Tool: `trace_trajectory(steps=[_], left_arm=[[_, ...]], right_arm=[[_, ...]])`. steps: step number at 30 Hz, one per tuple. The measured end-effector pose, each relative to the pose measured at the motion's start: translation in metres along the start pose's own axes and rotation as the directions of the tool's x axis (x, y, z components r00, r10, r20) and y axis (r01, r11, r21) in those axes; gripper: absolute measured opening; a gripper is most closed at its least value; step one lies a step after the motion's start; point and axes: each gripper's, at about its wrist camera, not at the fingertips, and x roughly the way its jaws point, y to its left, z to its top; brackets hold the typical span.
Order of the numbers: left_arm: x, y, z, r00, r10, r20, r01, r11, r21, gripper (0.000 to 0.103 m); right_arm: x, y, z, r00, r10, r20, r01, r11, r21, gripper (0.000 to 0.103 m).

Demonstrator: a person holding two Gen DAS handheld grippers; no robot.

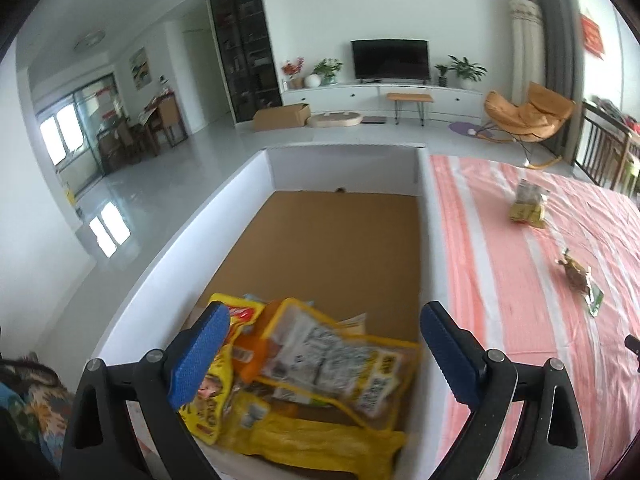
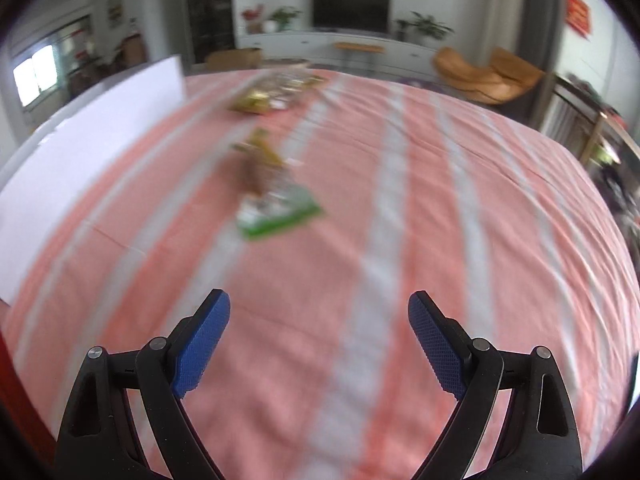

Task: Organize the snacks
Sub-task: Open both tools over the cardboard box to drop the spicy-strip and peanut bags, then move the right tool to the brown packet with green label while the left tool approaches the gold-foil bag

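Snack packets (image 1: 316, 364) lie heaped at the near end of a white-walled box (image 1: 248, 172), directly beneath the left gripper (image 1: 324, 344), whose jaws stand wide and grip nothing. Right gripper (image 2: 319, 332) hovers over the pink striped cloth (image 2: 440, 240), jaws likewise wide and empty. Two more packets sit on that cloth: a green-edged one (image 2: 276, 204) nearer, a yellow one (image 2: 272, 94) beyond.

Pink-and-white striped cloth surface (image 2: 460, 208) with white box (image 1: 256, 184) and 2 snack packets (image 1: 528, 204) (image 1: 578, 276)
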Motion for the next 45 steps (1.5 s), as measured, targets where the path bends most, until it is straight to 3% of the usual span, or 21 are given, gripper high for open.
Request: trace_trajectory(steps=[5,8,10,12,15,20,22,25,28,32,45], left_arm=[[-0.026,-0.035,0.005,0.999,-0.042,0.024,0.042,0.998,0.036,0.095],[-0.043,-0.062,0.003,0.992,-0.125,0.033,0.123,0.991,0.058,0.096],[-0.05,-0.091,-0.003,0.977,-0.213,0.025,0.21,0.974,0.083,0.101],[-0.048,-0.117,-0.01,0.958,-0.285,-0.007,0.284,0.953,0.103,0.103],[-0.025,-0.162,-0.027,0.917,-0.381,-0.122,0.395,0.91,0.128,0.103],[0.043,-0.204,-0.055,0.898,-0.354,-0.263,0.394,0.912,0.115,0.103],[0.063,-0.207,-0.057,0.899,-0.347,-0.267,0.384,0.918,0.099,0.103],[0.085,-0.21,-0.053,0.922,-0.296,-0.251,0.334,0.934,0.126,0.103],[0.098,-0.21,-0.052,0.932,-0.267,-0.246,0.307,0.941,0.143,0.103],[0.104,-0.196,-0.058,0.922,-0.291,-0.256,0.327,0.939,0.109,0.103],[0.103,-0.191,-0.061,0.93,-0.289,-0.226,0.318,0.942,0.105,0.103]], right_arm=[[0.001,-0.04,-0.021,0.999,-0.044,-0.012,0.045,0.996,0.082,0.092],[0.008,-0.057,-0.017,0.999,-0.037,-0.029,0.041,0.989,0.143,0.092],[0.011,-0.063,-0.016,0.999,-0.033,-0.04,0.04,0.983,0.177,0.094],[0.008,-0.064,-0.016,0.999,-0.033,-0.041,0.039,0.983,0.179,0.095],[0.012,-0.056,-0.017,0.995,-0.069,-0.068,0.078,0.988,0.136,0.099],[0.011,-0.057,-0.021,0.996,-0.058,-0.07,0.067,0.989,0.13,0.101],[0.01,-0.059,-0.024,0.996,-0.058,-0.069,0.066,0.989,0.131,0.102],[0.009,-0.061,-0.025,0.996,-0.055,-0.07,0.064,0.989,0.131,0.102],[0.009,-0.059,-0.024,0.996,-0.056,-0.07,0.064,0.989,0.13,0.102],[0.009,-0.06,-0.025,0.996,-0.056,-0.071,0.065,0.99,0.129,0.102],[0.009,-0.06,-0.024,0.996,-0.056,-0.071,0.064,0.99,0.129,0.102]])
